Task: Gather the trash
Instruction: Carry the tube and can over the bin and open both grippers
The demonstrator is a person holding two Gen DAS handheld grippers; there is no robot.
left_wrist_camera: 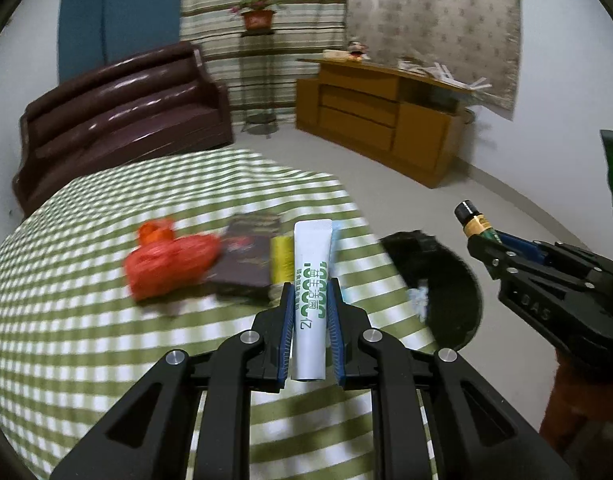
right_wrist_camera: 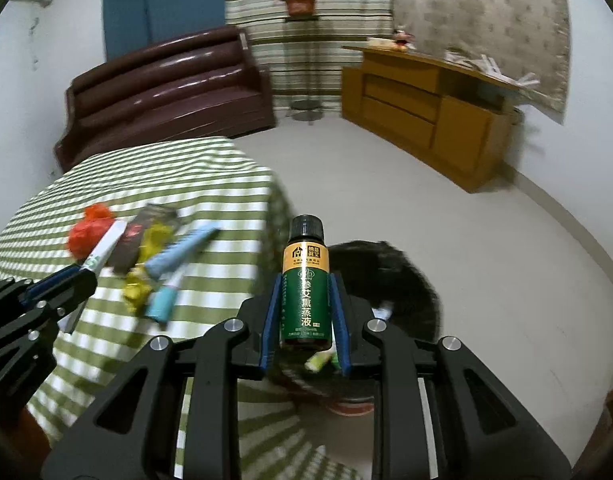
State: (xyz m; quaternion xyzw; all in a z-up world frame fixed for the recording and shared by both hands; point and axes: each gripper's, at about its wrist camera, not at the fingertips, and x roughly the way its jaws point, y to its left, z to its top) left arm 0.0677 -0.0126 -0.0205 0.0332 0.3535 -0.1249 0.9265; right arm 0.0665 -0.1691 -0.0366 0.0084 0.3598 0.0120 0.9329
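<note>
The left tool (left_wrist_camera: 311,300) pinches a white tube (left_wrist_camera: 312,280) at lower centre of its frame, long axis running straight out along the fingers with the flat crimped end forward, likely so it drops cleanly. The right tool (right_wrist_camera: 306,308) clamps a green bottle (right_wrist_camera: 306,284) by its body, cap pointing away, above the black-lined bin (right_wrist_camera: 406,280). 4 or so scraps lie on the checked surface (left_wrist_camera: 86,340), including a red bag (left_wrist_camera: 166,260).

**Blur and blocked views around the table**

Motion blur is smearing the red bag (left_wrist_camera: 168,258), the dark packet (left_wrist_camera: 246,254) and the blue tubes (right_wrist_camera: 178,256). The green bottle (right_wrist_camera: 305,286) is covering part of the black bin (right_wrist_camera: 402,280), whose contents are staying unreadable.
</note>
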